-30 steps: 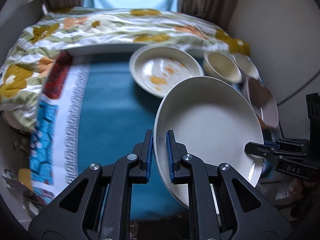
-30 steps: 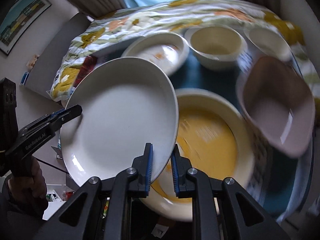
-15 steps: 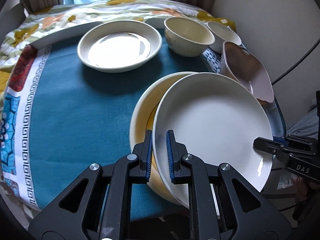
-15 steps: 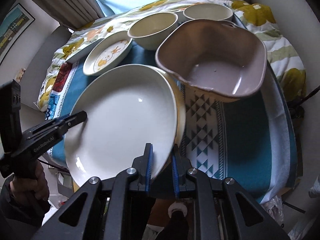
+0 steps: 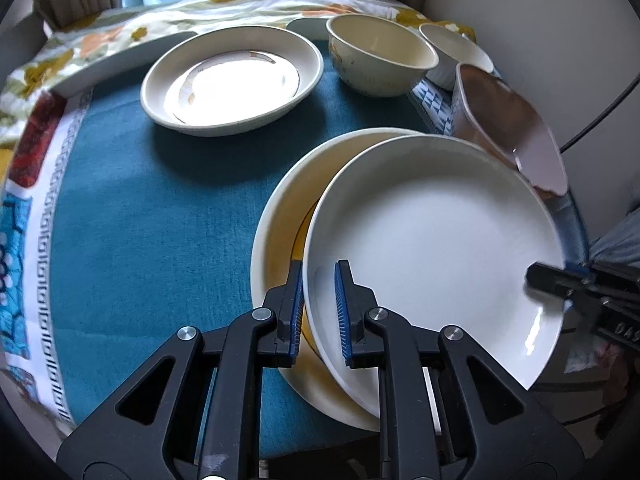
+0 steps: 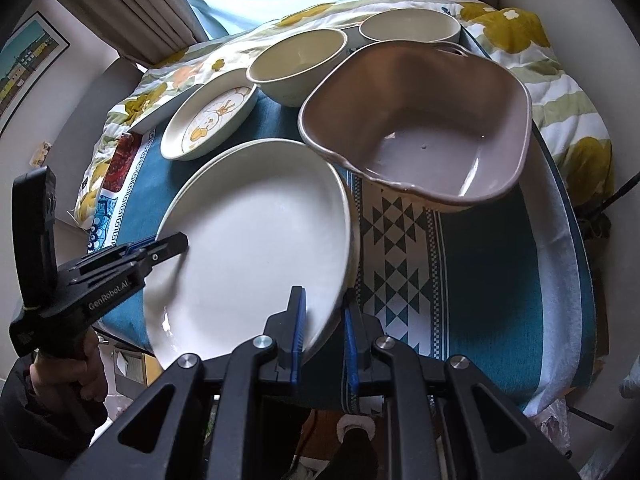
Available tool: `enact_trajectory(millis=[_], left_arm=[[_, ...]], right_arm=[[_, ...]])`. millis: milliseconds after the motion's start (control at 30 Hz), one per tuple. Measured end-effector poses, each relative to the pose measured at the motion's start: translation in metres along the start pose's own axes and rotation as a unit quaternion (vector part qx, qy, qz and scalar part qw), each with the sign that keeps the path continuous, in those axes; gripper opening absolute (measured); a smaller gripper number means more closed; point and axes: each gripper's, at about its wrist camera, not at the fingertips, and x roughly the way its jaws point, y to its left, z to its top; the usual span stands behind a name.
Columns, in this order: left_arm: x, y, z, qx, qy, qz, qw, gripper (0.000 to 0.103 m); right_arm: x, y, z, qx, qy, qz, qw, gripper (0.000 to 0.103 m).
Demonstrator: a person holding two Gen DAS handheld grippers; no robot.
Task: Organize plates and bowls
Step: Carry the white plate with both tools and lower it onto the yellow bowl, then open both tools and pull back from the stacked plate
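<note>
The step in hand looks like stacking: the white plate (image 5: 436, 248) is being set into the yellow plate (image 5: 280, 224) lying under it at the lower centre of the left wrist frame. Both claws pinch it. The left claw (image 5: 319, 308) has its pads on the rim at the bottom centre of its frame, and the right claw (image 6: 323, 334) grips the opposite edge at the bottom centre of its own frame. The white plate seems tilted, its far edge low over the yellow one; whether it already rests there I cannot tell.

The next move likely calls for lowering it level so the 2 rims nest, then spreading both claws together, so that neither side drops first and clatters.

The tabletop (image 5: 168, 216) wears a teal cloth with a patterned border. At the upper centre of the left frame lies a picture plate (image 5: 232, 80), with a cream bowl (image 5: 380, 60) and a small white bowl (image 5: 456, 54) to its right. A mauve bowl (image 6: 424, 132) fills the upper right of the right frame, very close to the plates. Behind, a flowered quilt (image 6: 516, 28) and curtains (image 6: 132, 12) frame a bright window.
</note>
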Motion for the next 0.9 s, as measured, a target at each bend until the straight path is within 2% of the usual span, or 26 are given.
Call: enact_trajectory(millis=[100, 300, 500, 900], left_arm=[[0.002, -0.009, 0.000, 0.034, -0.003, 0.033, 0.9989, 0.013], [0.001, -0.011, 0.000, 0.055, -0.004, 0.050, 0.9972, 0.013], [-0.009, -0.023, -0.003, 0.100, -0.035, 0.084, 0.9908, 0.013], [-0.013, -0.029, -0.002, 0.107, -0.041, 0.070, 0.9910, 0.013]], right_arm=[[-0.001, 0.002, 0.001, -0.006, -0.004, -0.002, 1.000, 0.016], [0.000, 0.002, 0.002, -0.009, -0.003, -0.003, 1.000, 0.016], [0.002, 0.007, 0.003, -0.020, -0.008, -0.010, 1.000, 0.016], [0.006, 0.017, 0.006, -0.042, -0.013, -0.024, 0.999, 0.016]])
